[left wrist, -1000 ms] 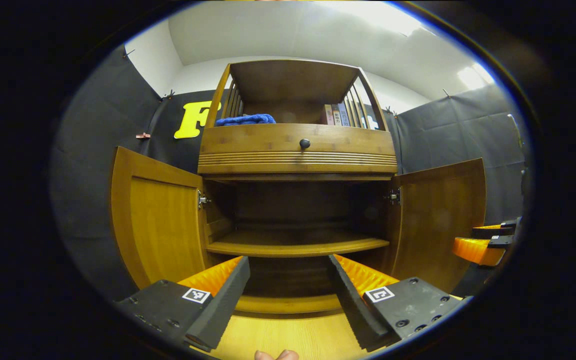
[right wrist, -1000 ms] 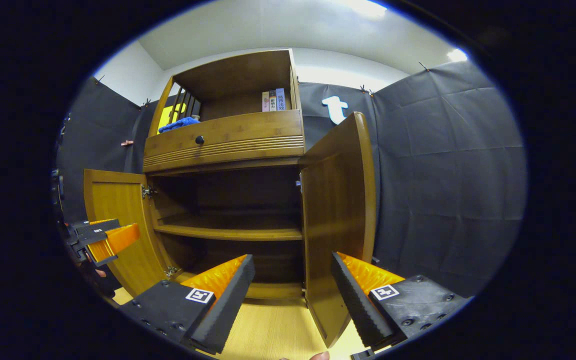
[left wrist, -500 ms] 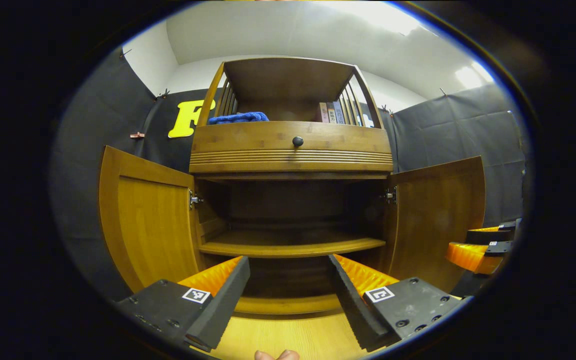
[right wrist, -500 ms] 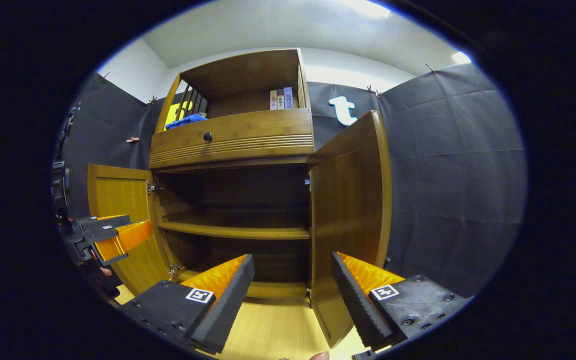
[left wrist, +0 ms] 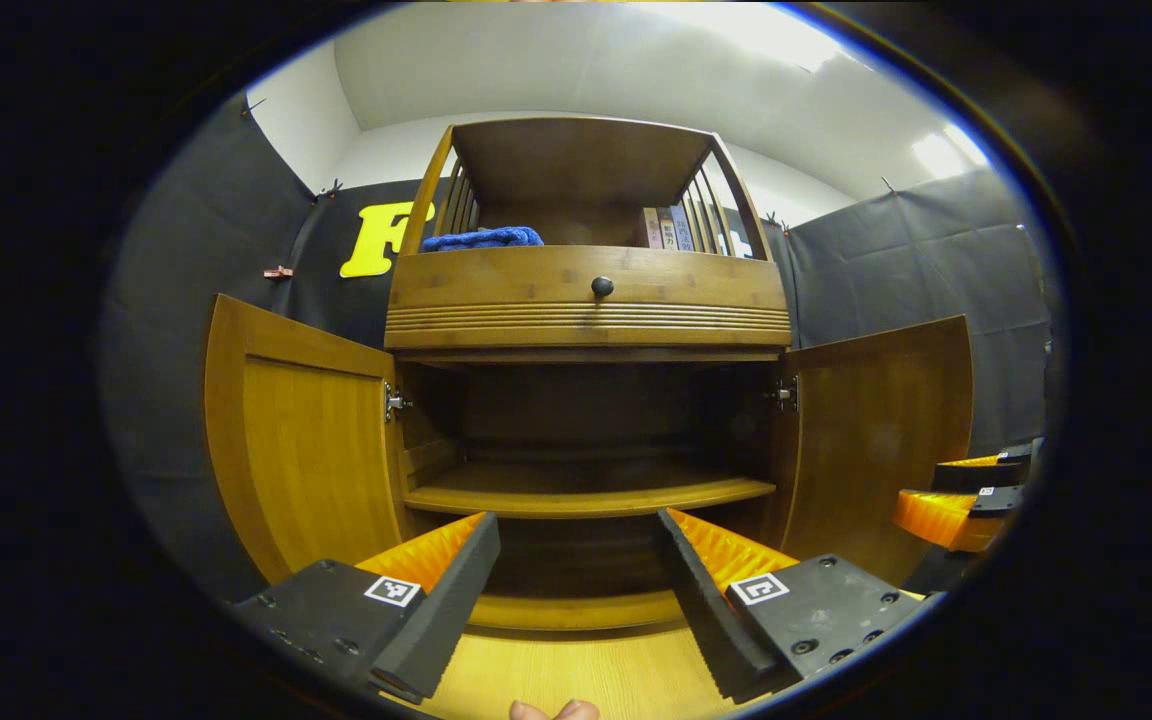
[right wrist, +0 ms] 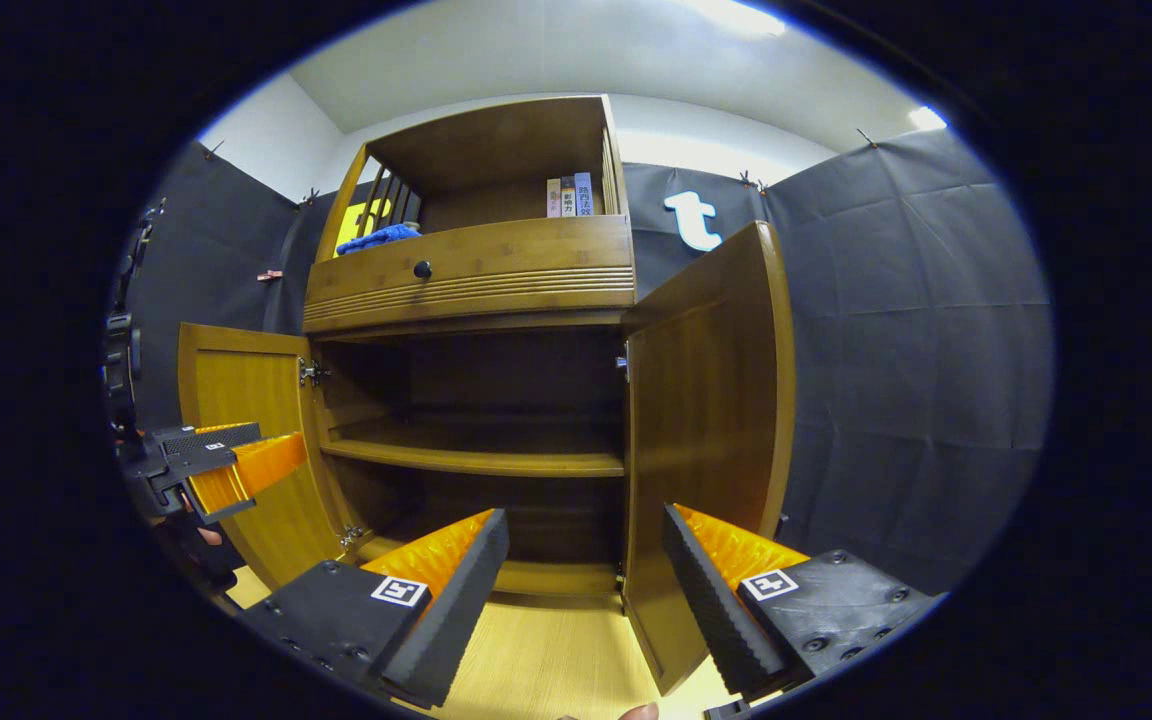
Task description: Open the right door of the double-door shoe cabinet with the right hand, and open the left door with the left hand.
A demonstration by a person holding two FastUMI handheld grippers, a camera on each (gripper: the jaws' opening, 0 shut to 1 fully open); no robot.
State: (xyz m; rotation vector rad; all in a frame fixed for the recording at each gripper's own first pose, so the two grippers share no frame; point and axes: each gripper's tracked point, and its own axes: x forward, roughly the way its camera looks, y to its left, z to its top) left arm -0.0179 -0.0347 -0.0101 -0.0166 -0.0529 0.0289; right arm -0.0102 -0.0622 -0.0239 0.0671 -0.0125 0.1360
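With left door [left wrist: 306,440] and right door [right wrist: 706,400] swung wide, left gripper [left wrist: 576,585] and right gripper [right wrist: 584,590] both spread, holding nothing.

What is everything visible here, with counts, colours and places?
Shoe cabinet: one, brown wood, centre, against the black cloth wall.
Left door: one, brown wood, swung open.
Right door: one, brown wood, swung open.
Inner shelf: one, brown wood, bare, in the open compartment.
Drawer knob: one, dark, middle of the drawer front above the doors.
Blue cloth: one, top compartment, left side.
Books: a few, upright, top compartment, right side; exact count unclear.
Floor: light wood, before the cabinet.
Left gripper: open, holding nothing, facing the cabinet.
Right gripper: open, holding nothing, near the right door.
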